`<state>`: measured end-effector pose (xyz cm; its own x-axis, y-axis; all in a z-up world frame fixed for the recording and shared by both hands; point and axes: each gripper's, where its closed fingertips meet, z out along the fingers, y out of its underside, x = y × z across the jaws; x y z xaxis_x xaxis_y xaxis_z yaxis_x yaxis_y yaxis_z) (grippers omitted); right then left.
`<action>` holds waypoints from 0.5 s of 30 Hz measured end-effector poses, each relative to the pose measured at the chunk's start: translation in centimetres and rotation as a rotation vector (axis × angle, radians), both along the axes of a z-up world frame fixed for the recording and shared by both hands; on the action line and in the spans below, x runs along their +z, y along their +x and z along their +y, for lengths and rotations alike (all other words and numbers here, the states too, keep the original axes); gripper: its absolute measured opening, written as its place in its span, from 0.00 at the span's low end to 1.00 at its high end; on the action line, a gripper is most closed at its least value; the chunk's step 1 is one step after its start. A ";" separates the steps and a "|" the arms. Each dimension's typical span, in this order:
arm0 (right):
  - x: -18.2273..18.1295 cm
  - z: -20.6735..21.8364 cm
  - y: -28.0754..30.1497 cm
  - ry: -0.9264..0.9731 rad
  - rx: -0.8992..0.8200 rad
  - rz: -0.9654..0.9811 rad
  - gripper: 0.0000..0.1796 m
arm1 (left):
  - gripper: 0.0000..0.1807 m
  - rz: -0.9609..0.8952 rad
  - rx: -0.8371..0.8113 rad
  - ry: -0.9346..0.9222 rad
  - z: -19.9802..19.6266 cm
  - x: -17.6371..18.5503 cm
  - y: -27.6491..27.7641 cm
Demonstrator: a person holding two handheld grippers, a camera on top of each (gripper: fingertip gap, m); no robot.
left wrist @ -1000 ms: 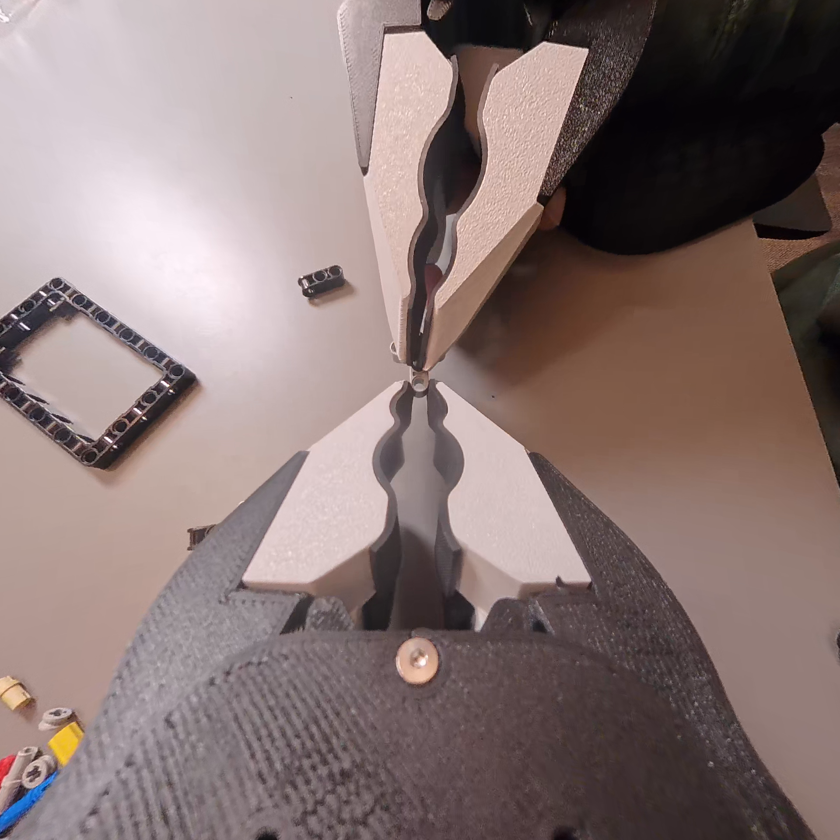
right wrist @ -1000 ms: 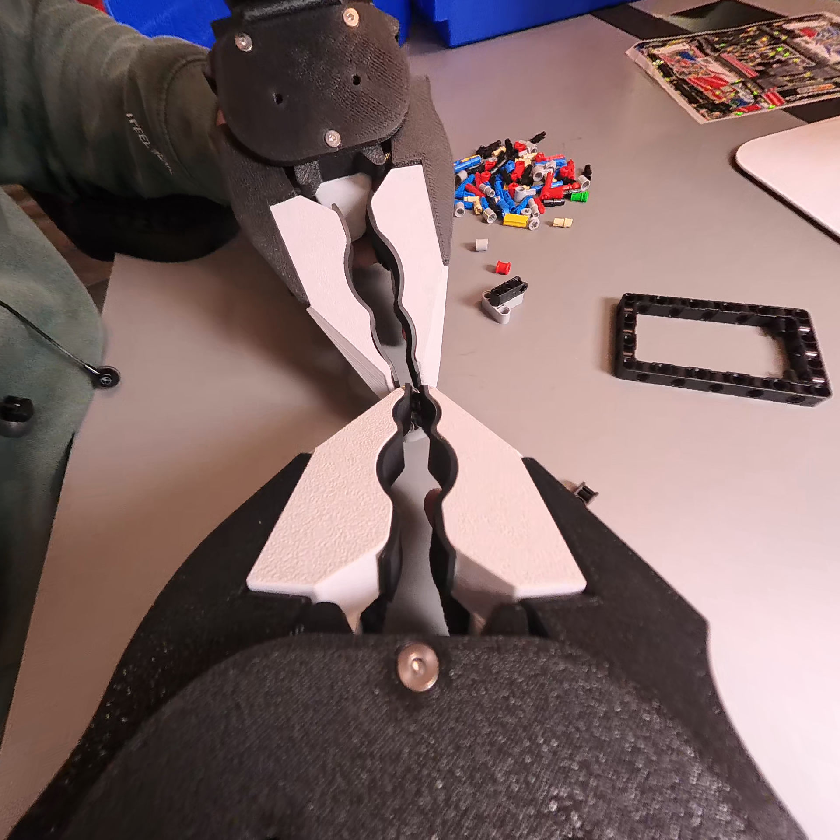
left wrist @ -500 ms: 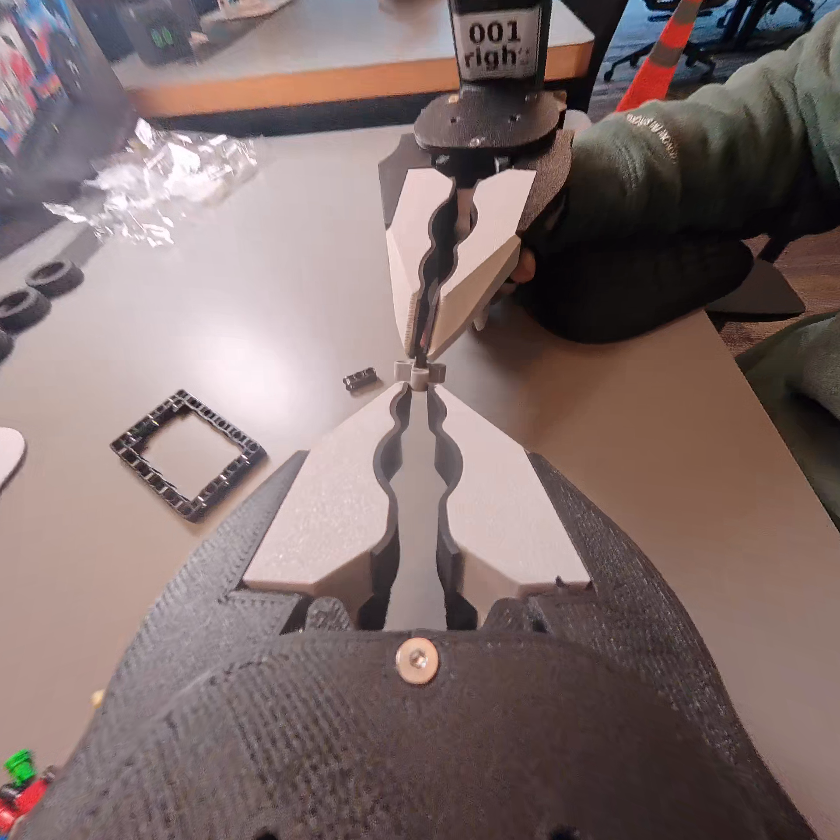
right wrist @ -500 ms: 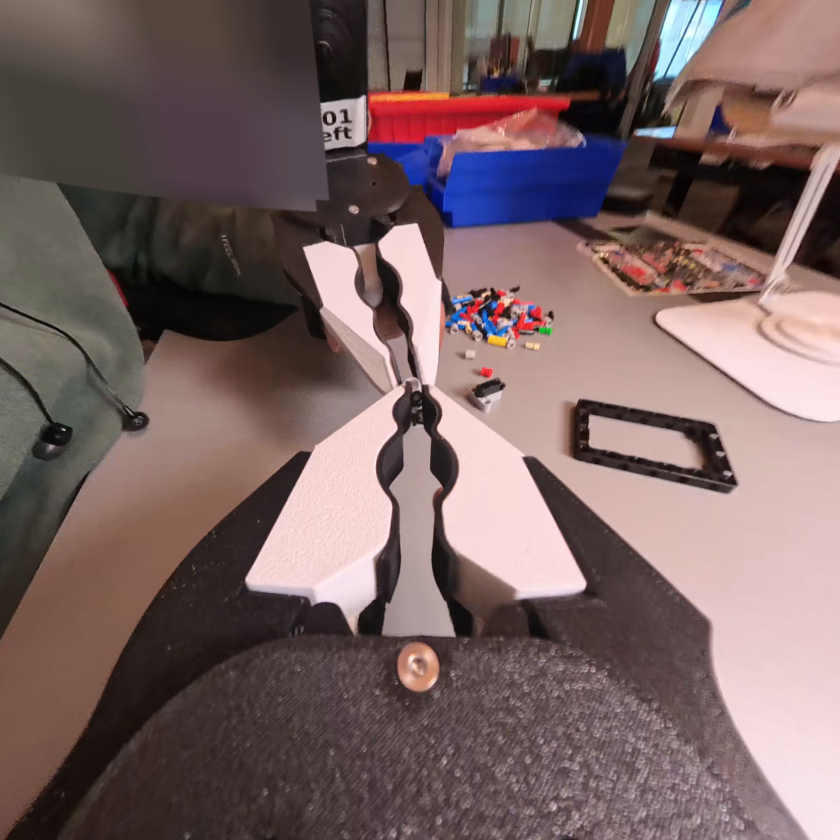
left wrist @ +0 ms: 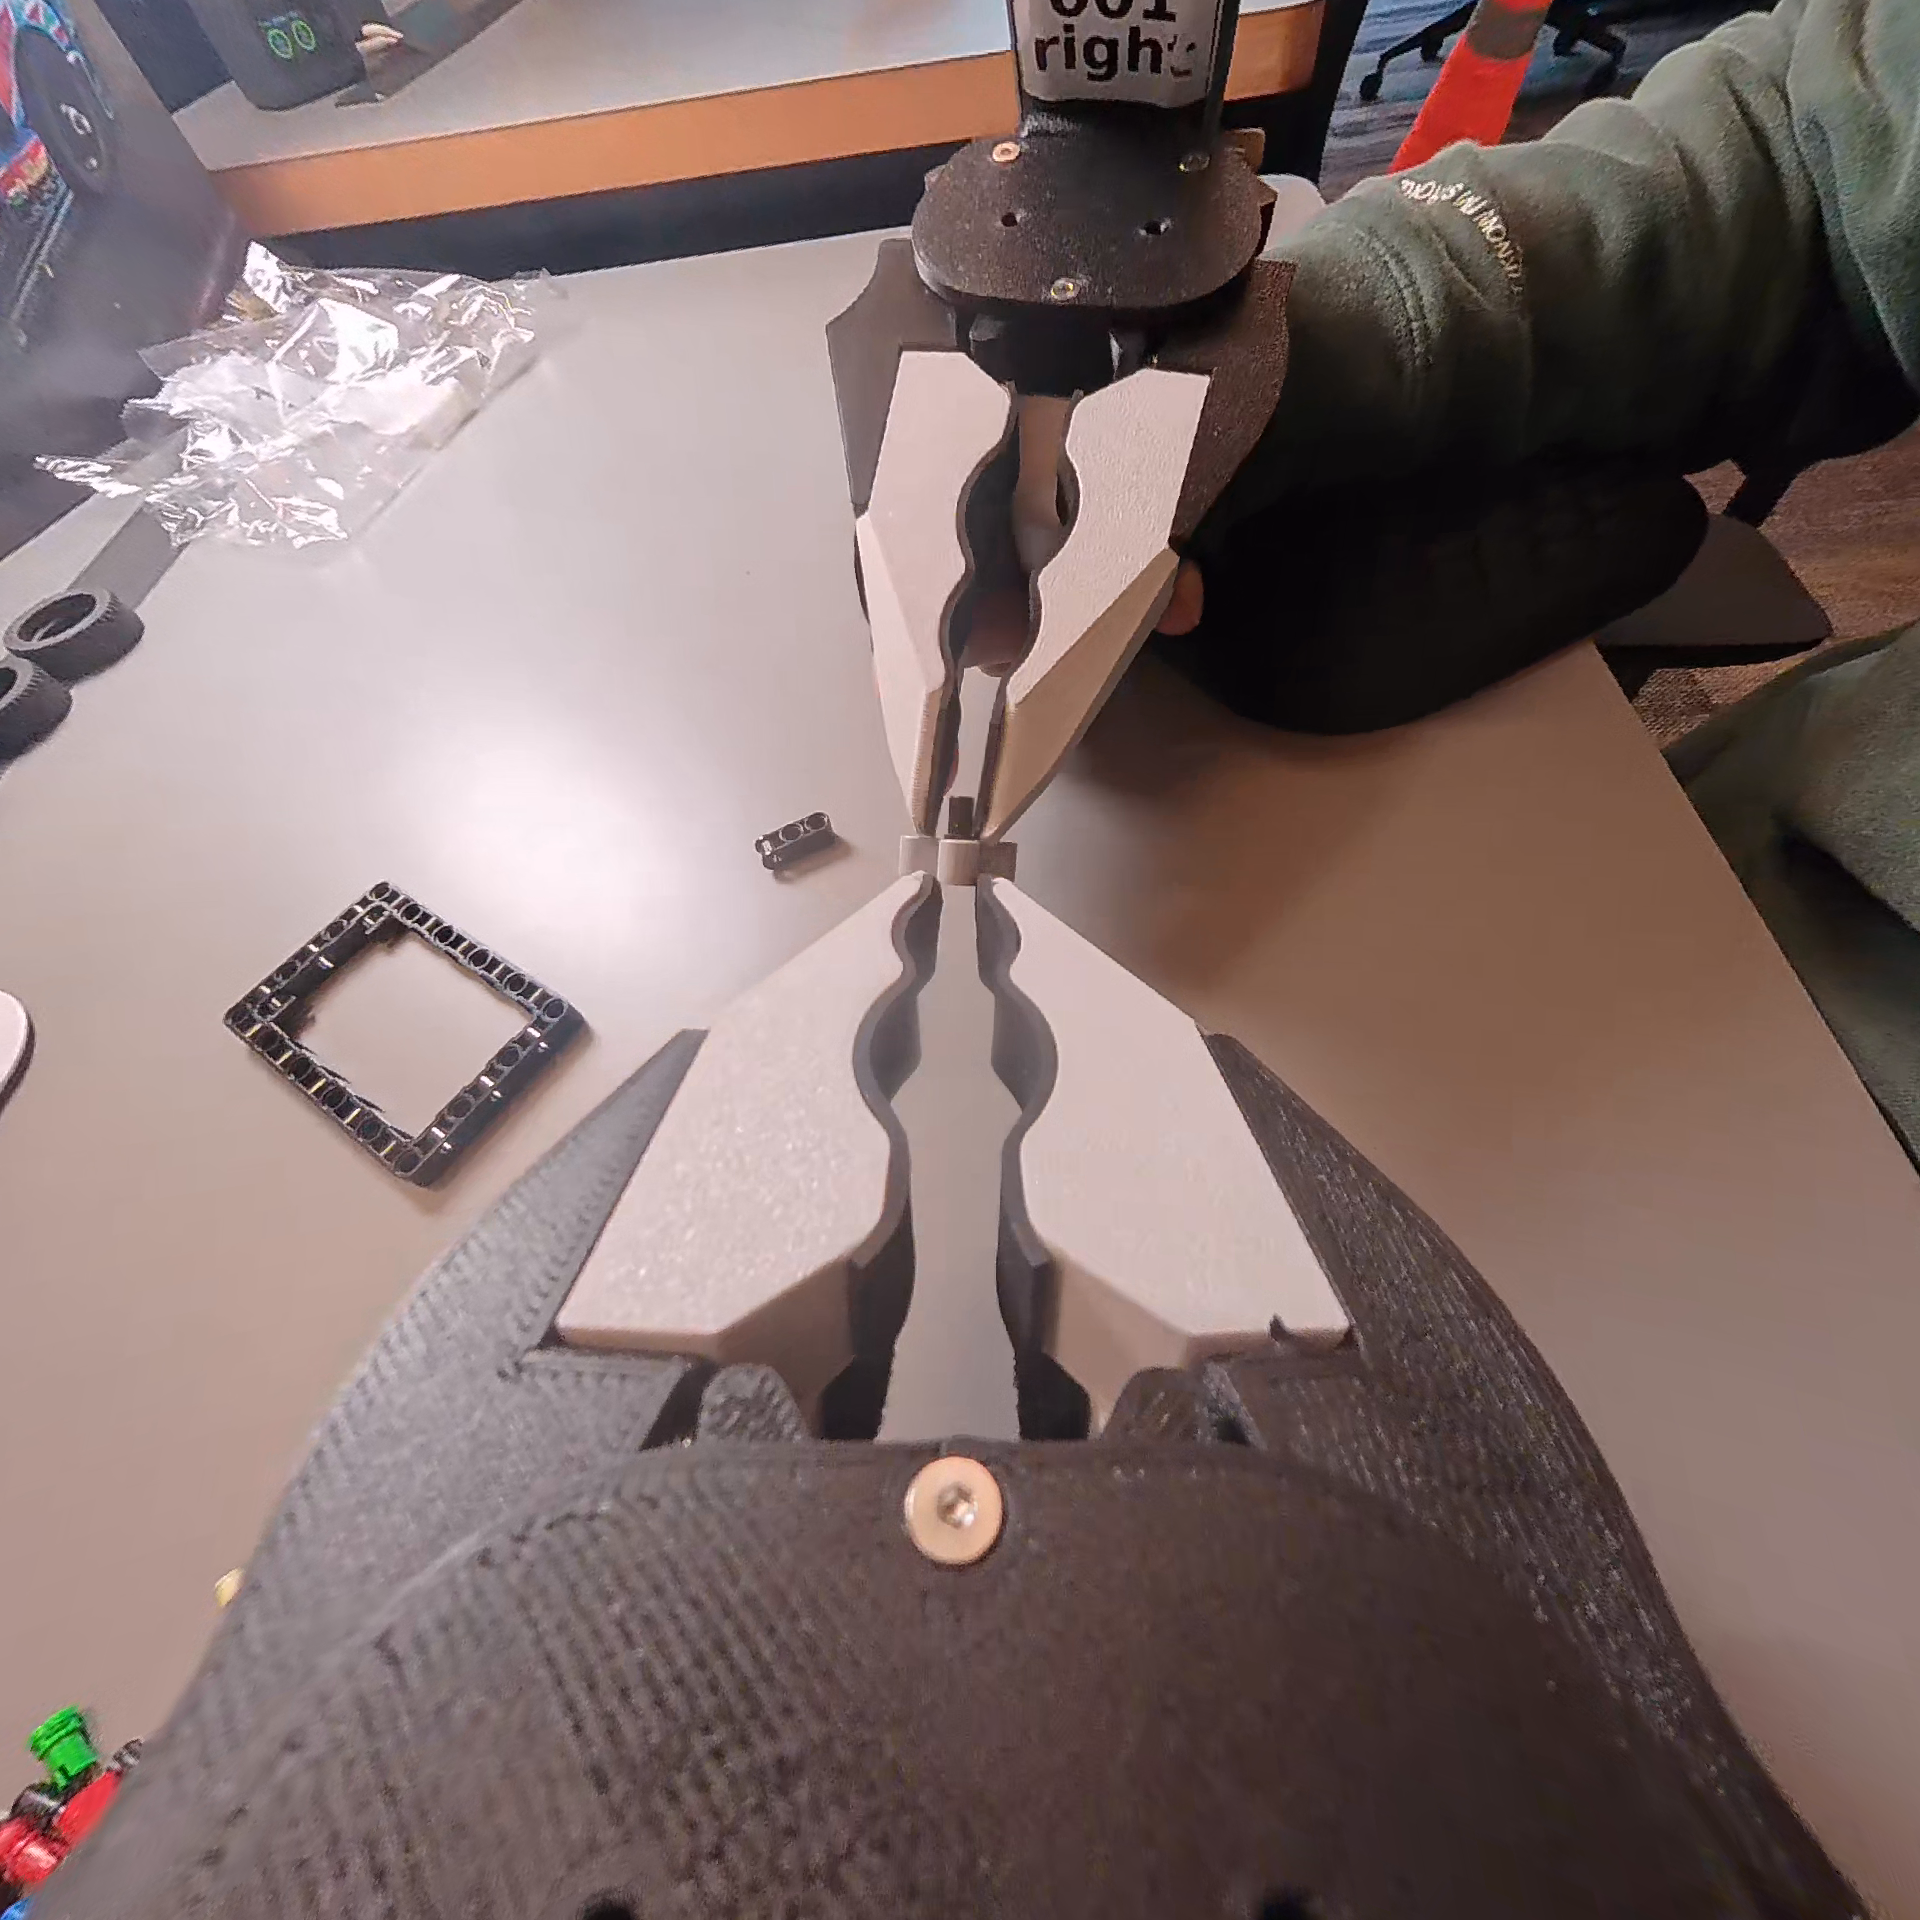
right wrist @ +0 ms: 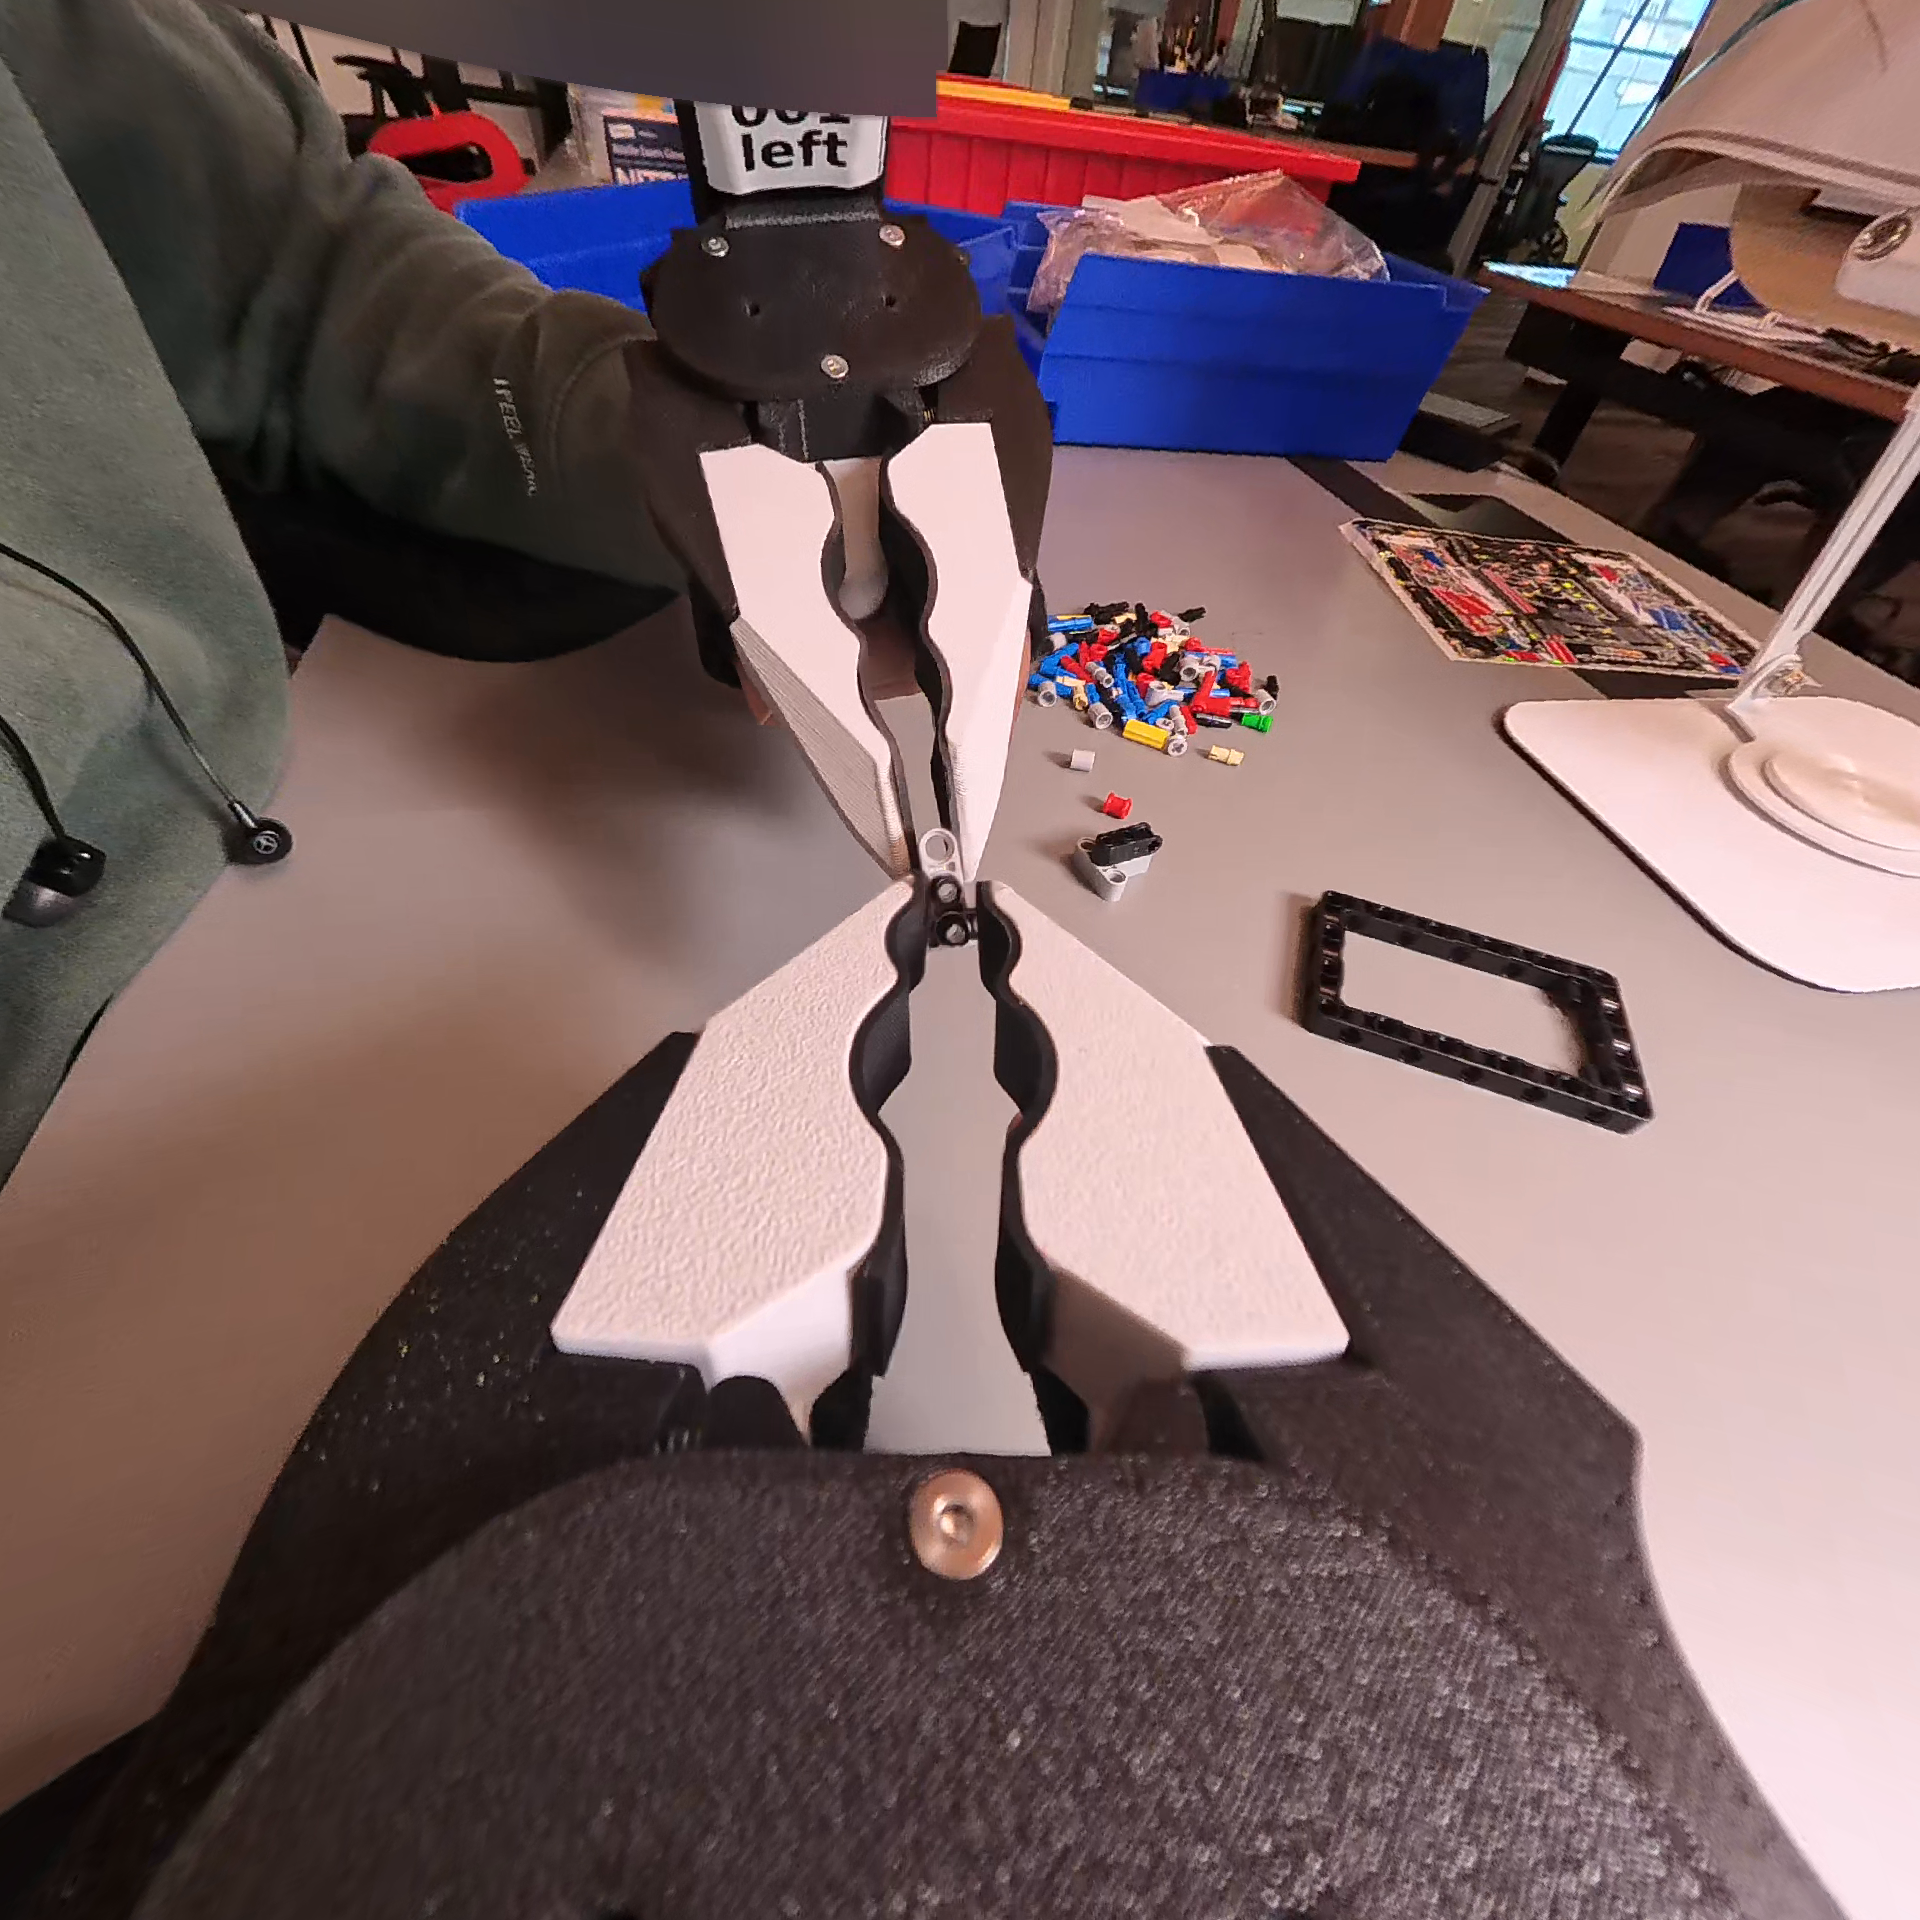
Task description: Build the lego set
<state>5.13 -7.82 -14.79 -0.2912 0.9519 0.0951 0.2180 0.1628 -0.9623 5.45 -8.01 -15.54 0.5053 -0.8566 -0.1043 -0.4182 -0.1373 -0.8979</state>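
In the left wrist view, going left to right: two black tyres lie at 9 o'clock by the table edge, crumpled clear wrap at 10 o'clock, and a few red and green pieces at 7 o'clock. A square black frame lies flat at 9 o'clock of the fingertips, and a short black beam just left of them. At centre the left gripper has its jaws drawn together on a small grey connector, held clear of the table. The right gripper comes in from 12 o'clock, tip to tip, its jaws clamped on a small black pin that touches the connector. A green sleeve fills 2 o'clock.

In the right wrist view, the sleeve is at 10 o'clock. The left gripper points down from 12 o'clock with the connector at its tips; the right gripper meets it from below, the pin between its fingertips. To the right lie a grey-and-black joined piece at 2 o'clock, a pile of small coloured pieces beyond it, the frame at 3 o'clock, a printed sheet and a white lamp base at 2 o'clock. Blue bins stand at the back.
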 end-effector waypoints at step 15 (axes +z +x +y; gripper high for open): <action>2.2 -0.5 -0.2 -0.084 0.018 0.120 0.01 | 0.08 -0.176 0.012 0.030 0.1 2.4 0.0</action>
